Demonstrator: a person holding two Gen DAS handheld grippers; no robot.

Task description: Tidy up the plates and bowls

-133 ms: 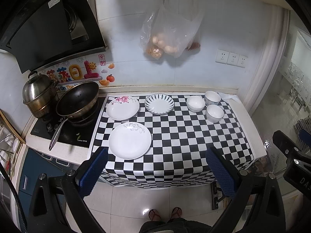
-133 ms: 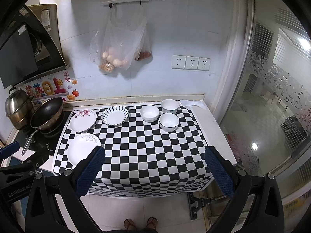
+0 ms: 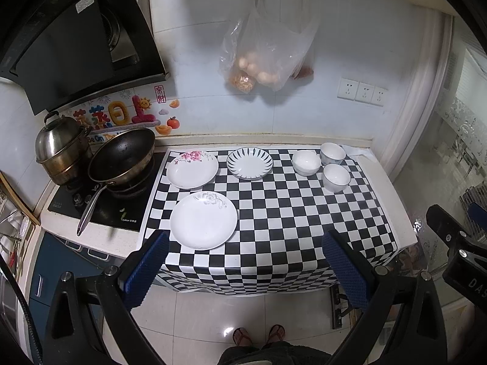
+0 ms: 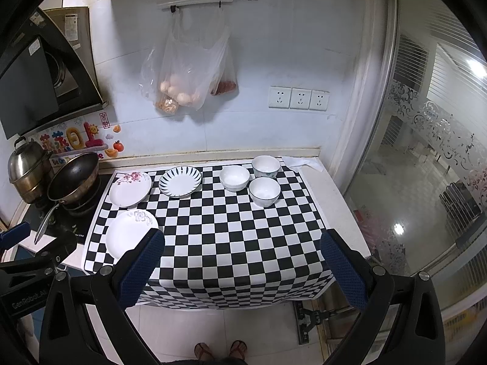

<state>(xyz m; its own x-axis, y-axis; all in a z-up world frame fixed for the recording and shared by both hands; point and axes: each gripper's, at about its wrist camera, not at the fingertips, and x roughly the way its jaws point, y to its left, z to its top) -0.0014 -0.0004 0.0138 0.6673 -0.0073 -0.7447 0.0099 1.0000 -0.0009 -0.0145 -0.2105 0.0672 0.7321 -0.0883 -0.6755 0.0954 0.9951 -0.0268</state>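
Three plates lie on the checkered cloth (image 3: pixel 274 219): a large white plate (image 3: pixel 203 220) at front left, a pink-flowered plate (image 3: pixel 192 168) behind it, and a blue-striped plate (image 3: pixel 249 163) in the back middle. Three white bowls (image 3: pixel 306 161) (image 3: pixel 332 153) (image 3: pixel 336 177) cluster at back right. In the right wrist view the same large plate (image 4: pixel 129 237), striped plate (image 4: pixel 180 181) and bowls (image 4: pixel 264 191) show. My left gripper (image 3: pixel 246 270) and my right gripper (image 4: pixel 242 269) both hang open, high above the counter's front edge, holding nothing.
A black wok (image 3: pixel 121 159) and a steel pot (image 3: pixel 61 146) sit on the cooktop at left. A plastic bag of food (image 3: pixel 268 57) hangs on the wall. A glass partition (image 4: pixel 426 167) stands at right. A person's sandalled feet (image 3: pixel 258 334) are on the tiled floor.
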